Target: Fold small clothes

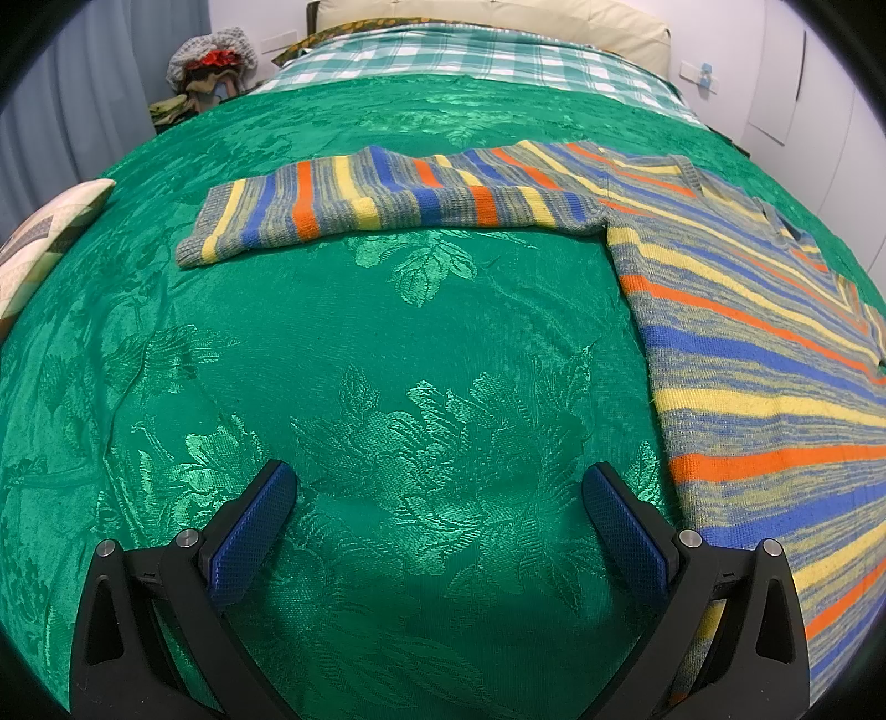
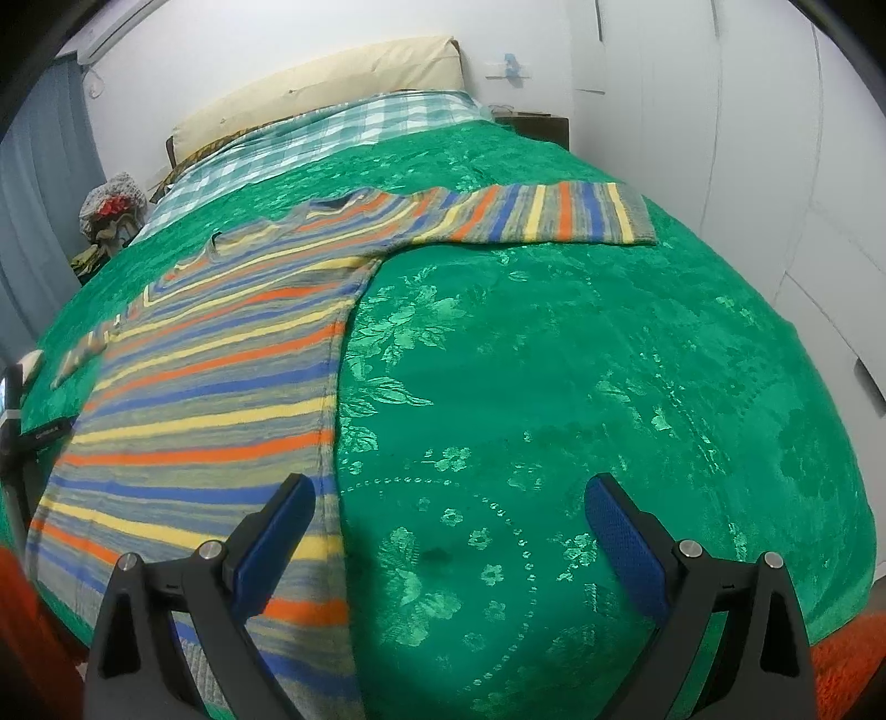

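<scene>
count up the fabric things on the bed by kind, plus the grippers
striped knit sweater: 1
green floral bedspread: 1
green checked blanket: 1
cream pillow: 1
patterned cushion: 1
grippers: 2, left gripper, right gripper
total: 7

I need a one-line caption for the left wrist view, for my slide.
Open left gripper above the green bedspread, beside a striped sweater lying flat with one sleeve spread out.

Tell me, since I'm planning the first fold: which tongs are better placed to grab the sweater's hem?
Right, probably. The right tongs are open with one finger over the sweater edge; the left tongs, also open, hover over bare bedspread beside it.
</scene>
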### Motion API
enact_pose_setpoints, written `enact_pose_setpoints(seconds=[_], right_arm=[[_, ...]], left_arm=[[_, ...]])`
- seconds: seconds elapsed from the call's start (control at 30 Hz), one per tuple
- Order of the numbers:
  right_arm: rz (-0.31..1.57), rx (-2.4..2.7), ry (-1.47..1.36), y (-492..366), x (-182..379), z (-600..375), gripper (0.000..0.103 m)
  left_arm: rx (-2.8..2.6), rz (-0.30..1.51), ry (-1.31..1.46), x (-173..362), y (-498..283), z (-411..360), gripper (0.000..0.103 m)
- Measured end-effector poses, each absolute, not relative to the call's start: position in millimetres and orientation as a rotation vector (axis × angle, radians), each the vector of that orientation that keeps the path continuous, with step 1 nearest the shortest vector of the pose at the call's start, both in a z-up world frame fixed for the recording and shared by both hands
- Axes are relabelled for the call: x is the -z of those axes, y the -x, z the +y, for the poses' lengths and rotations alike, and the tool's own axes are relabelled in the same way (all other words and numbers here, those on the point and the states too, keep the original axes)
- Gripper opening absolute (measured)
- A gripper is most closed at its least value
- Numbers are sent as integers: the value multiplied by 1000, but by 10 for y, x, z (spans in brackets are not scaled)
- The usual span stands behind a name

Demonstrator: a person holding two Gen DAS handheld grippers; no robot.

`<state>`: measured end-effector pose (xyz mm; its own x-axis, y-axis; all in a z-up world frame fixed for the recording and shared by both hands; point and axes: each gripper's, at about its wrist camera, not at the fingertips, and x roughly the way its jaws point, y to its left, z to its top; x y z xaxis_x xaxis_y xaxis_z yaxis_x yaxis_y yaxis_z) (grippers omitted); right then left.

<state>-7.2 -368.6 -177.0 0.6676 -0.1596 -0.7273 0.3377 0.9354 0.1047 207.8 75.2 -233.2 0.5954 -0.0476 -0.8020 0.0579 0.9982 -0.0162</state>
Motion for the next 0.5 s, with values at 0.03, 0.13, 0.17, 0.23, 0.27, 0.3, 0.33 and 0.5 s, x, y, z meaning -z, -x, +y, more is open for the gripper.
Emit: enact_pose_setpoints(seconds=[0.03, 0.13, 0.17, 0.23, 0.27, 0.3, 0.33, 0.5], right_arm=[[793, 287, -241, 76, 1771, -3694, 97], [792, 291, -243, 76, 1766, -3709, 97], [789, 290, -245, 76, 1760, -3712, 97], [786, 286, -244, 80, 1750, -3706, 97], [785, 283, -242, 82, 1747, -3701, 97], [784, 280, -242, 84, 1744, -3702, 97], [783, 277, -243, 84, 1744, -3706, 97], [770, 284, -268, 111, 1720, -3769, 97]], left_arm=[[61, 931, -12, 2332, -2078, 751, 103], [61, 931, -12, 2332, -2077, 751, 103], [61, 931, -12, 2332, -2077, 752, 103], [61, 931, -12, 2332, -2078, 747, 103], [61, 931, -12, 2331, -2078, 752, 103], [61, 931, -12, 2331, -2078, 752, 103], [61, 931, -12, 2332, -2078, 747, 103], [61, 931, -12, 2331, -2078, 753, 103]])
